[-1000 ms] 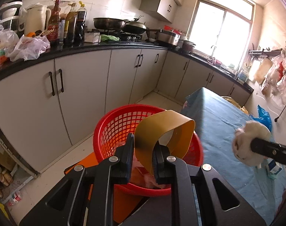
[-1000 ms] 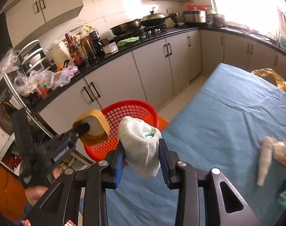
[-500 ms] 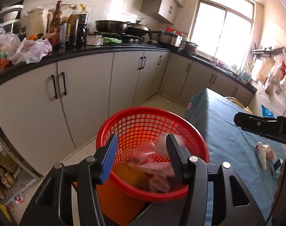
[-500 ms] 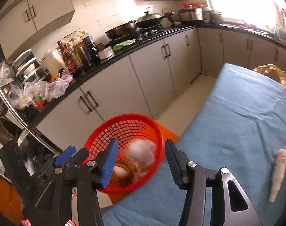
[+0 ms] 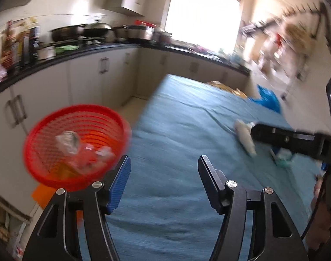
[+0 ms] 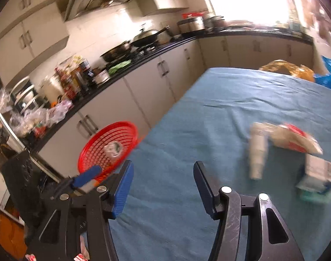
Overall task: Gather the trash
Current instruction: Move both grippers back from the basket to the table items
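A red mesh basket point(image 5: 45, 169) point(image 6: 93, 143) stands on the floor left of the blue-covered table point(image 5: 187, 117) point(image 6: 241, 95); crumpled white trash point(image 5: 67, 141) point(image 6: 112, 149) lies inside. My left gripper point(image 5: 163, 167) hangs over the table's near part, jaws opening, nothing between them. My right gripper point(image 6: 162, 174) is also over the table, jaws opening and empty. On the cloth lie a white bottle point(image 6: 258, 152) point(image 5: 245, 137), a red-and-tan wrapper point(image 6: 294, 139) and a small box point(image 6: 318, 174). In the left wrist view the right gripper's black body point(image 5: 296, 141) reaches in from the right.
White cabinets under a black counter point(image 6: 143, 50) run along the left and back, crowded with bottles, pans and bags. A yellow bag point(image 6: 287, 67) and a blue bag point(image 5: 267, 100) point(image 6: 328, 74) sit beyond the table's far end. An orange board point(image 5: 41, 193) lies under the basket.
Both grippers let go over the basket: the yellow tape roll and the white wad dropped in. Both then swung right, from above the basket to over the table, jaws wider.
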`<state>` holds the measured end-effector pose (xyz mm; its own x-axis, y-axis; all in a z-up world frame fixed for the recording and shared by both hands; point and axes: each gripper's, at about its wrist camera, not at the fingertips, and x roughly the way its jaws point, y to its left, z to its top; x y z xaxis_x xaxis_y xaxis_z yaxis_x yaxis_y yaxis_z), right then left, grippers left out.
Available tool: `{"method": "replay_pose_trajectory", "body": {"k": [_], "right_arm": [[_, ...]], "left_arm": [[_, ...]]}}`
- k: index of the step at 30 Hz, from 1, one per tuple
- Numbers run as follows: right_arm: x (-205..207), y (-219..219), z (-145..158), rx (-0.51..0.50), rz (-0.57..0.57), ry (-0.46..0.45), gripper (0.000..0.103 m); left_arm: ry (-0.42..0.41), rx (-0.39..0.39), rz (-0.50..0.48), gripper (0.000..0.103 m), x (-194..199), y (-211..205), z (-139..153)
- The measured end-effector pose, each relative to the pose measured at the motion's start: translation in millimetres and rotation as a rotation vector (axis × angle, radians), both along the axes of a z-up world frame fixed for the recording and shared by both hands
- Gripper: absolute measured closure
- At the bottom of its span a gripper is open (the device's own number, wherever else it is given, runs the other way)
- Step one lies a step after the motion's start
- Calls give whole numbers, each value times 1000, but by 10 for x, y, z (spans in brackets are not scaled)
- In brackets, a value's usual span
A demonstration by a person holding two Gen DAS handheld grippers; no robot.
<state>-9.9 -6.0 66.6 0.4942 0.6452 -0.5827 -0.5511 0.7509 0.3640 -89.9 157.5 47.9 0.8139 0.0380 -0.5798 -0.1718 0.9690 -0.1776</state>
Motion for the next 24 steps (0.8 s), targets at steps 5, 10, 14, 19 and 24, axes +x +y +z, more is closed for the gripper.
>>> {"method": "replay_pose_trajectory", "body": {"k": [5,10,14,19,24], "right_arm": [[80,-765,39,27,-129,-26,40],[465,-1430,36,6,-290,-23,36],[885,-1781,-149,21,-333,58,35],[981,-1865,-411,96,-268,191,36],[647,-1555,-381,108,-69,217,36]], "left_arm": [[44,17,-96,38,156,-456,-116],[76,50,-114,36,244,-642,-164],[98,33,-100,36,254,-603,-210],[114,48,-109,36,260,-631,-224],[118,58,-114,36,261,-644,-229]]}}
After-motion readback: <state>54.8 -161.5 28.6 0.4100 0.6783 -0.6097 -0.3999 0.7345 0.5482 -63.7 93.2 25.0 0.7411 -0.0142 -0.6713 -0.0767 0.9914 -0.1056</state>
